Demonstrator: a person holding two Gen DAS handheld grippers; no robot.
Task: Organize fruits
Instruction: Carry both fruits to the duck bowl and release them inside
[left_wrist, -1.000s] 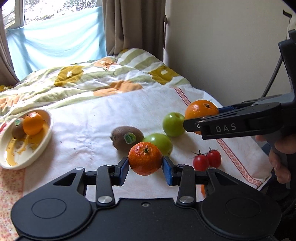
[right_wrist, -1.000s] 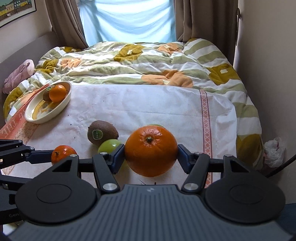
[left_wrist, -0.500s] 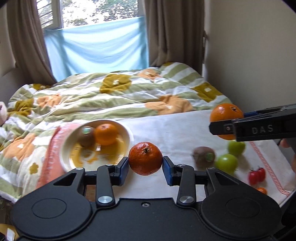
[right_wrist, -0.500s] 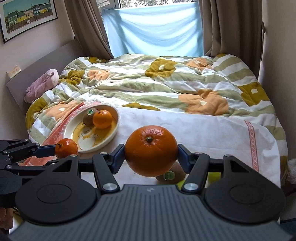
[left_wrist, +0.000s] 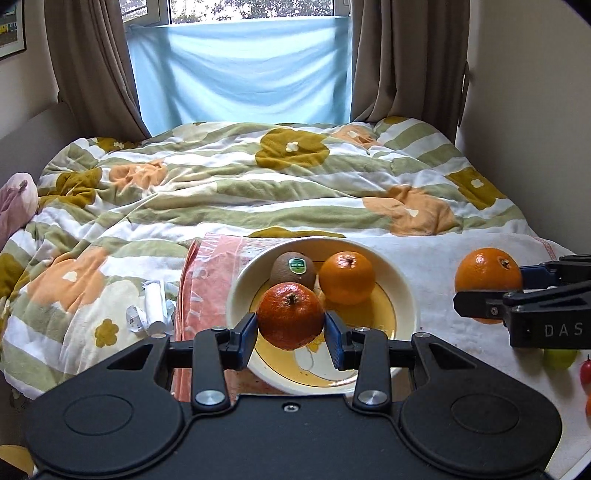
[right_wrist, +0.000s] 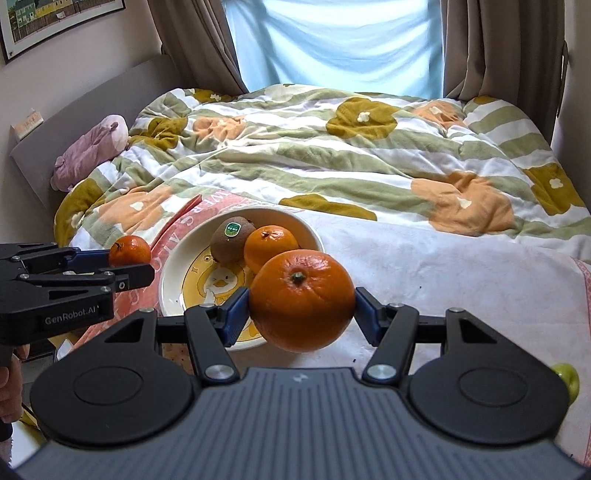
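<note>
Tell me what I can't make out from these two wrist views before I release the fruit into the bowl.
- Left wrist view: the bowl near rim and floor, hidden by the left gripper and its mandarin.
- Left wrist view: the green fruit and cherry tomato, cut by the frame edge.
- Right wrist view: the cloth under the orange, hidden by the right gripper.

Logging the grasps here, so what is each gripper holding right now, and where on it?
Left gripper pinches a small dark mandarin by its sides; right gripper pinches a large orange by its sides.

left gripper (left_wrist: 290, 334) clamping tangerine (left_wrist: 290, 316), seemingly above bowl (left_wrist: 402, 291)
</note>
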